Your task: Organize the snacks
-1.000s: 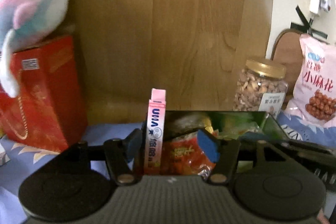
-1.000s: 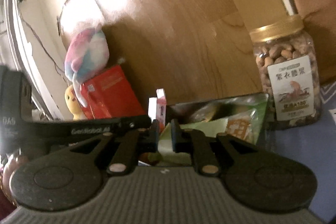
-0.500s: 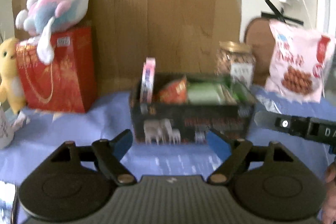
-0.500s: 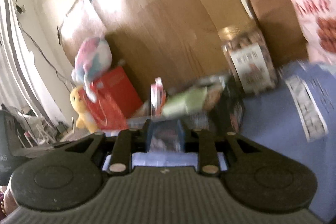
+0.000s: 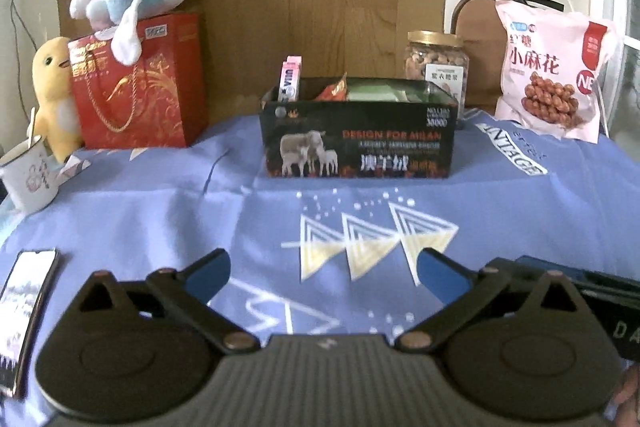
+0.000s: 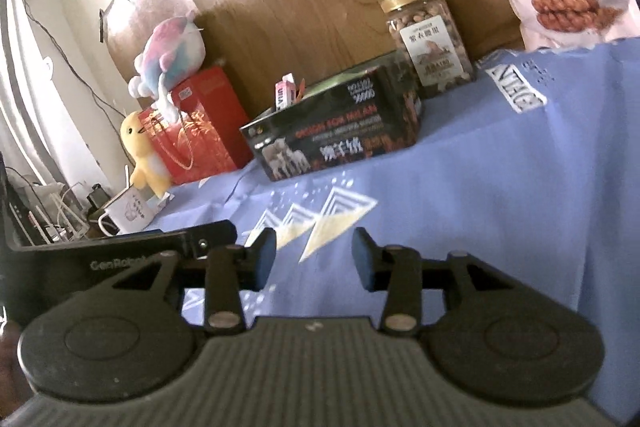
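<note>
Both grippers pulled back from the snack box, empty.
Left gripper (image 5: 322,277) jaws opening wide, right gripper (image 6: 314,259) jaws opening, nothing between either. Pink UHA pack (image 5: 291,79) now stands in the black "DESIGN FOR MILAN" box (image 5: 358,141) at the bedspread's (image 5: 160,211) far edge; placement looks done. Nut jar (image 5: 436,67) and 小麻花 bag (image 5: 554,75) remain outside.

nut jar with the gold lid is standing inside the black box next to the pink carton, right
Not quite. The nut jar with the gold lid stands on the cloth behind the black box, outside it, as the right wrist view shows. Only the pink carton is inside.
</note>
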Action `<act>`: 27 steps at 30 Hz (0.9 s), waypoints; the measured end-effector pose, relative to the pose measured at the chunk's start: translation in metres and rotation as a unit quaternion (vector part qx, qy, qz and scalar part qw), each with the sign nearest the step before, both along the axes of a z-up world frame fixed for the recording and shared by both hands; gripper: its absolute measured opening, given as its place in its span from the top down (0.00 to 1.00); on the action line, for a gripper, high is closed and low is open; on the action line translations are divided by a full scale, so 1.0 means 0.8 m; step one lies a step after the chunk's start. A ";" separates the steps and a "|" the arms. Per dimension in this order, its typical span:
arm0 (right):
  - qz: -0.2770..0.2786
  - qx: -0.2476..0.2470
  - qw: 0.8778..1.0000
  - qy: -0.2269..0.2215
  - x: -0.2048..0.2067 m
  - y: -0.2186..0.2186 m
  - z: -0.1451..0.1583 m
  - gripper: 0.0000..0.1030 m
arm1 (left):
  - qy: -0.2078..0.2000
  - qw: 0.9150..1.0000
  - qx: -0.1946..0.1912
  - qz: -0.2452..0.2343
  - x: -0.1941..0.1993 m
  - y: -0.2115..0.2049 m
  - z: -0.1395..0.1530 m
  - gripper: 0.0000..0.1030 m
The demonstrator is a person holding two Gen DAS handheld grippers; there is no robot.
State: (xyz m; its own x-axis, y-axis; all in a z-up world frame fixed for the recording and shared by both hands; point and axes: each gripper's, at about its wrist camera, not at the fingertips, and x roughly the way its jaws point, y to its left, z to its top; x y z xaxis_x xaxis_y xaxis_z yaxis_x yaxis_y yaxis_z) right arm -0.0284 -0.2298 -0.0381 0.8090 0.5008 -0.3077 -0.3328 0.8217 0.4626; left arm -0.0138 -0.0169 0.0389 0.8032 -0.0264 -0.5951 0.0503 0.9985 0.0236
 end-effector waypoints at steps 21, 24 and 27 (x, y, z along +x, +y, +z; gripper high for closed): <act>-0.034 0.010 0.999 -0.018 -0.105 0.006 0.020 0.37 | -0.033 0.999 -0.014 0.006 -0.108 -0.001 0.020 0.00; -0.047 0.004 0.998 -0.039 -0.129 0.004 0.031 0.30 | -0.056 0.998 -0.008 0.009 -0.133 -0.005 0.033 0.00; -0.069 0.001 0.996 -0.056 -0.154 0.001 0.037 0.15 | -0.077 0.997 -0.002 0.012 -0.158 -0.009 0.045 0.00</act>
State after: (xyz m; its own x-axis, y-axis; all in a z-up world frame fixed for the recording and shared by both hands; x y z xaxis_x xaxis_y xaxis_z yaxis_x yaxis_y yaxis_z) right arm -0.1516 -0.2293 -0.0086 0.8992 0.3838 -0.2101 -0.2673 0.8621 0.4306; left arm -0.1403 -0.0237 0.0752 0.8857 -0.0077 -0.4641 0.0221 0.9994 0.0256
